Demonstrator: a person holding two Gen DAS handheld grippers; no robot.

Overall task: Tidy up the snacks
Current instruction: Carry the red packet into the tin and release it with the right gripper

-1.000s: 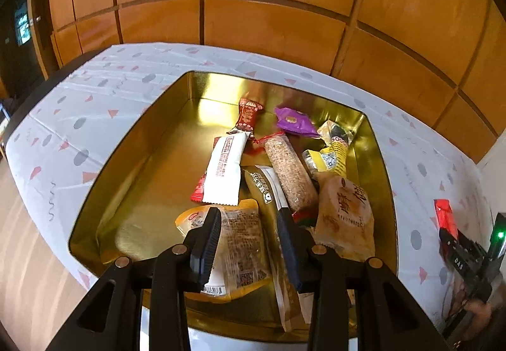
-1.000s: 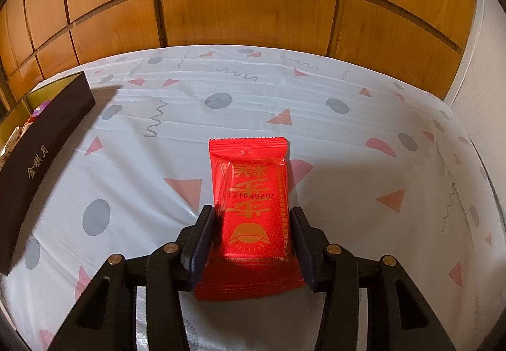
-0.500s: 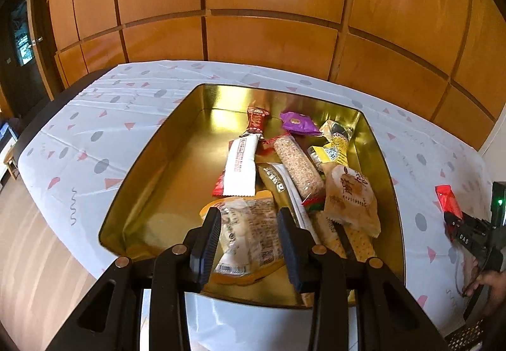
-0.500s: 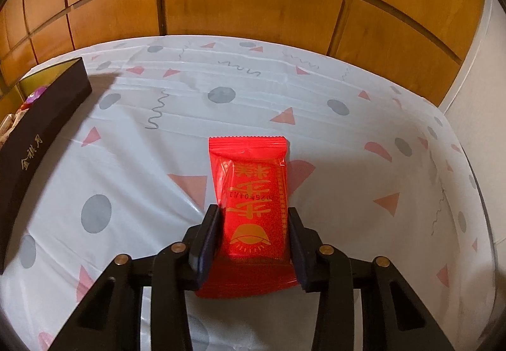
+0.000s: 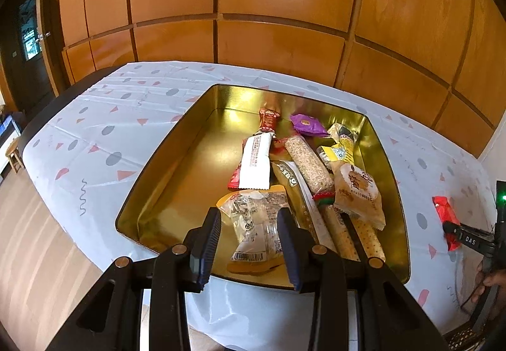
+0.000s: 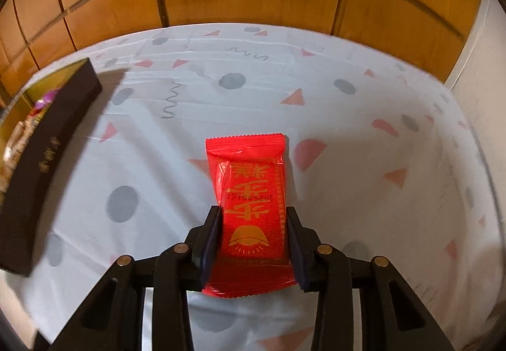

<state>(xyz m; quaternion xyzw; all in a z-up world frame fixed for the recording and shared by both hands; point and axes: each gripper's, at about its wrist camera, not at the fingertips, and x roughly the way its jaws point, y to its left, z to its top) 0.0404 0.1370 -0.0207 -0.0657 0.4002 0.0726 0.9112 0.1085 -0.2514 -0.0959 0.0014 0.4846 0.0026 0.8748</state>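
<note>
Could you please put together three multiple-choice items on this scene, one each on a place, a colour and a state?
1. Where is the red packet?
A. Inside the tin
B. Outside the tin, over the tablecloth
C. On the floor

2. What colour is the inside of the tin?
A. Gold
B. Blue
C. White

3. How do the left tongs stand?
A. Gripping a cup
B. Folded out of view
C. Open, gripping nothing, over the tin

Answers:
1 B: the packet lies between the fingers of the right tongs, whose jaws are closing on it, with the tin off to the left.
2 A: its walls and floor shine gold under the snacks.
3 C: there is a clear gap between its fingers, and the snacks lie in the tin below.
</note>
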